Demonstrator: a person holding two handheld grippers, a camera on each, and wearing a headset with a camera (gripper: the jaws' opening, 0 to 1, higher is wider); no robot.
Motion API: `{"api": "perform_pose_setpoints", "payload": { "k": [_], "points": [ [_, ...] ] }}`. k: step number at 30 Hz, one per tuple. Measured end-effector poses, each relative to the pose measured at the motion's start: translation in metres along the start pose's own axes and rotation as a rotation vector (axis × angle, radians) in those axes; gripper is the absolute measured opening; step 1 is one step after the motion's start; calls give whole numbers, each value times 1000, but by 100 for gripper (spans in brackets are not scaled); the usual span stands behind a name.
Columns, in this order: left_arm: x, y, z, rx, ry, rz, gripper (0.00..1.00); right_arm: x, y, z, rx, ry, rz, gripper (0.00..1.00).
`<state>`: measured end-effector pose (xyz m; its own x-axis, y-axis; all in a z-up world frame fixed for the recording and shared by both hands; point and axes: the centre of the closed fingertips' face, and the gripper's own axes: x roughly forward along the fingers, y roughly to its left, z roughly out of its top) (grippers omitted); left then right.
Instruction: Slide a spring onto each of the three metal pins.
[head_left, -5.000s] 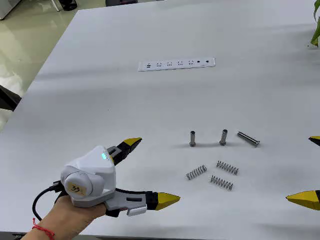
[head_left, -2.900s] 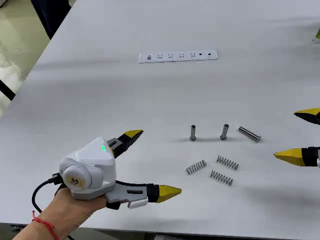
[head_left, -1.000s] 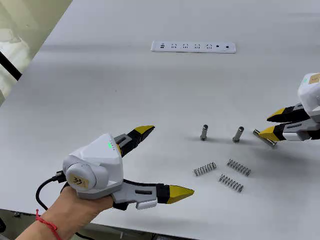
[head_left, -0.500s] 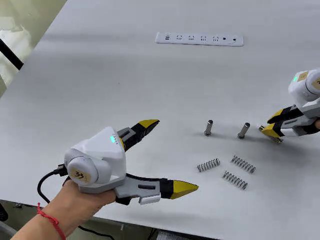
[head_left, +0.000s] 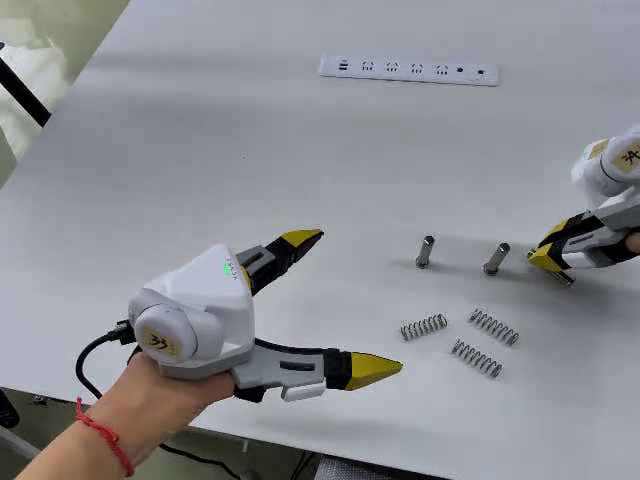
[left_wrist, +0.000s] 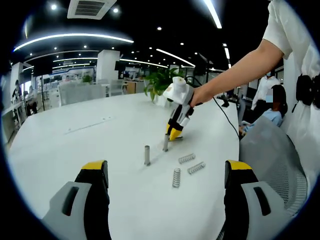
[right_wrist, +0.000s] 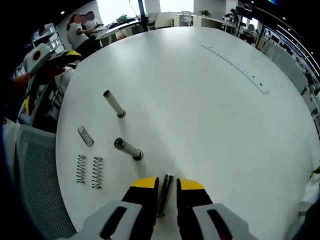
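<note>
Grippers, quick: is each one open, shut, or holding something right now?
Left gripper: open, holding nothing.
Right gripper: shut on the lying silver metal pin.

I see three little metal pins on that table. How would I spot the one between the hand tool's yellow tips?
On the white table, on the near side of the long power strip, three pins sit in a row. Look for the right-end pin, between the yellow tips of the right gripper. It alone lies flat; the other two pins stand upright.

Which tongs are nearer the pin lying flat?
Right. The right tongs straddle the lying pin; the left tongs are open, far from it.
</note>
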<state>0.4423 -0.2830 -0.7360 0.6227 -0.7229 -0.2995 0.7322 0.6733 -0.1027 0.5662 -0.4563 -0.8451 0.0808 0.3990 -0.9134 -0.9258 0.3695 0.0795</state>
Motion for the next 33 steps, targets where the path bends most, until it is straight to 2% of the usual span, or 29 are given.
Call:
{"api": "perform_pose_setpoints", "payload": {
  "k": [9, 33],
  "points": [
    [-1, 1, 1, -4, -7, 5, 96, 4, 1, -4, 9, 27, 3, 9],
    [-2, 0, 0, -15, -8, 7, 95, 7, -3, 1, 19, 47, -3, 5]
  ]
}}
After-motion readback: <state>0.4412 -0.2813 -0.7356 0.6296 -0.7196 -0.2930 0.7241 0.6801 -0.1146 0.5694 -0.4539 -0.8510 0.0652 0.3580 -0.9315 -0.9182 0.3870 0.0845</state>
